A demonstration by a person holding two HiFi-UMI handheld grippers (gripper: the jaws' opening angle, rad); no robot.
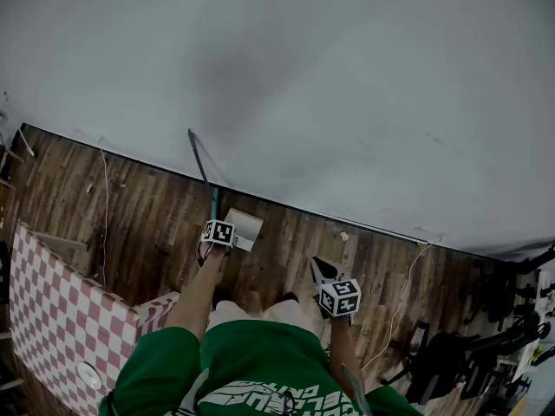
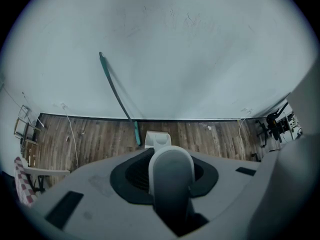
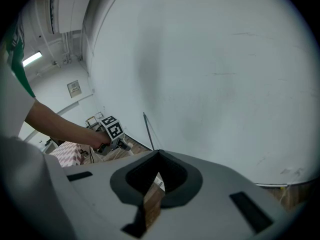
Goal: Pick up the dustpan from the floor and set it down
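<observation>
The white dustpan (image 1: 243,227) is low over the wooden floor, close to the foot of the wall. I cannot tell whether it touches the boards. My left gripper (image 1: 224,241) points steeply down and is shut on its pale rounded handle (image 2: 171,181), which fills the slot in the left gripper view, with the pan (image 2: 157,138) beyond it. My right gripper (image 1: 323,272) hangs further right, apart from the dustpan. Its jaws (image 3: 150,204) meet at the tips, and only a sliver of floor shows between them.
A green-handled stick (image 1: 202,165) leans against the white wall (image 1: 347,85) just behind the dustpan. A pink-and-white checked surface (image 1: 61,310) lies at the left. Thin cables (image 1: 105,206) run over the floor. Black equipment (image 1: 468,345) crowds the right side.
</observation>
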